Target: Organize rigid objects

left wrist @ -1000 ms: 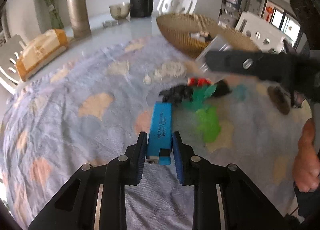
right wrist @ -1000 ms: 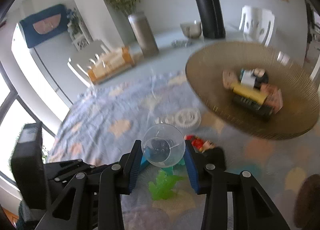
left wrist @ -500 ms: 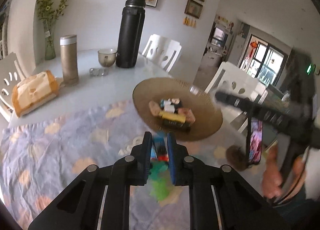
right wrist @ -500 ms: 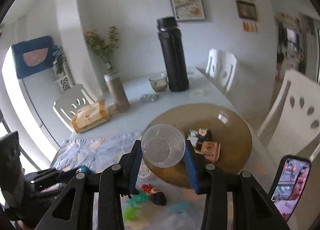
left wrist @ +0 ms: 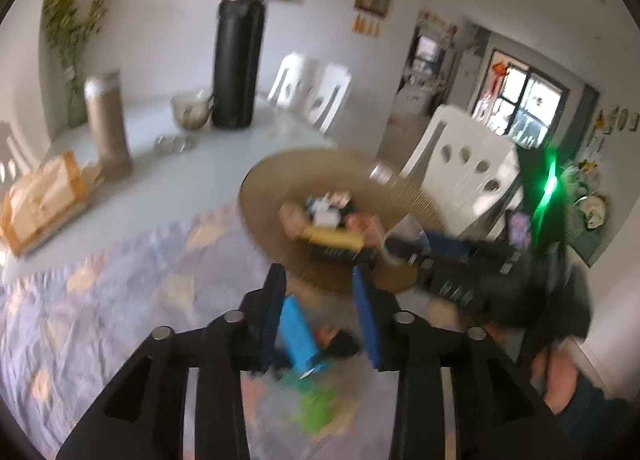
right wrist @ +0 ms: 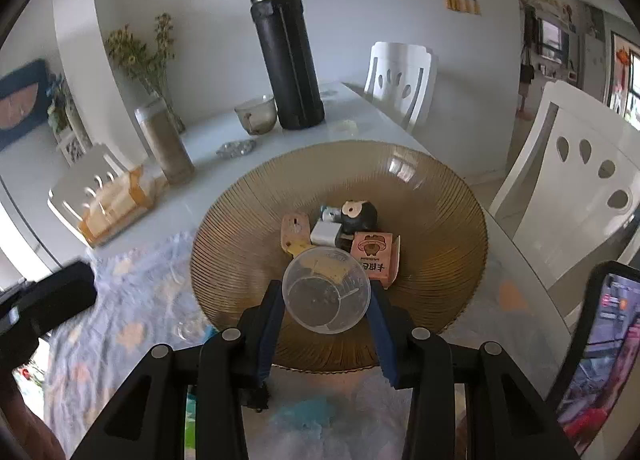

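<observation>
2 wrist views look down at amber bowl (left wrist: 276, 176) (right wrist: 440, 196)

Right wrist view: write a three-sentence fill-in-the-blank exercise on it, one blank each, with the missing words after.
1. The right gripper holds a clear plastic ____ between its jaws.
2. The pink box lies inside the ribbed brown ____.
3. The tall bottle standing on the table is ____ in colour.
Missing words: cup; bowl; black.
</observation>
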{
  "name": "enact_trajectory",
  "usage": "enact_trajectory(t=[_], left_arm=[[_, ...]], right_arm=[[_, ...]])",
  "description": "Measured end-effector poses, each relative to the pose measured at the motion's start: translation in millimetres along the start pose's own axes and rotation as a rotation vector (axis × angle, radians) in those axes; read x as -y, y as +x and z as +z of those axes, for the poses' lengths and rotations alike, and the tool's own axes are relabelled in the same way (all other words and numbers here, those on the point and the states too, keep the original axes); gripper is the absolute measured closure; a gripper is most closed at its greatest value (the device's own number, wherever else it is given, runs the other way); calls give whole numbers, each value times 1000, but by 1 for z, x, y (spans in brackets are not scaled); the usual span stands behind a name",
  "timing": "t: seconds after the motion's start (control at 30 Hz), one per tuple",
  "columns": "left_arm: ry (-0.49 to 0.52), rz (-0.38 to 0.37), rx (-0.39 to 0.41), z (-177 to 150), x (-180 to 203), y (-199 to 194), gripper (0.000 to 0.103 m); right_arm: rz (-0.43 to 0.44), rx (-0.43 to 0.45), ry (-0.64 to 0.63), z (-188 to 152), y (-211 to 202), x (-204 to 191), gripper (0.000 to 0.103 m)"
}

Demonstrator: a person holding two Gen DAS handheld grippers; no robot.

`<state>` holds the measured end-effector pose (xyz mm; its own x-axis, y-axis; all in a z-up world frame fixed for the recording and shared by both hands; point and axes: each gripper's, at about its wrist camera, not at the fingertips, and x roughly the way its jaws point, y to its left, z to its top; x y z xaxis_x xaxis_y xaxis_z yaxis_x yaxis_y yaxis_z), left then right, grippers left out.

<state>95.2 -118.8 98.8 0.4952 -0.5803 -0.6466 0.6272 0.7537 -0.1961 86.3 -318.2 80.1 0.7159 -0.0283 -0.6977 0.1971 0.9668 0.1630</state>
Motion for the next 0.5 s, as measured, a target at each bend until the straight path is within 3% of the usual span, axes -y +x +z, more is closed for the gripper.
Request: enact_trajectory(t=[0.07, 0.27, 0.33, 0.4, 0.5], left_arm=[[-56, -1, -57, -10, -17, 9, 62], [-192, -81, -139, -34, -44, 25, 62], [-183, -105, -166, -38, -37, 33, 61], [-178, -128, -205, -40, -29, 44, 52], [-203, -108, -244, -42, -23, 60, 46]], right_arm=[[-2, -21, -1, -3, 4, -2, 31], [68, 0, -42, -24, -26, -11, 31], [104, -21, -62, -35, -34, -16, 31], [120, -56, -91, -50, -37, -24, 31], [102, -129, -136, -69, -27, -33, 31]])
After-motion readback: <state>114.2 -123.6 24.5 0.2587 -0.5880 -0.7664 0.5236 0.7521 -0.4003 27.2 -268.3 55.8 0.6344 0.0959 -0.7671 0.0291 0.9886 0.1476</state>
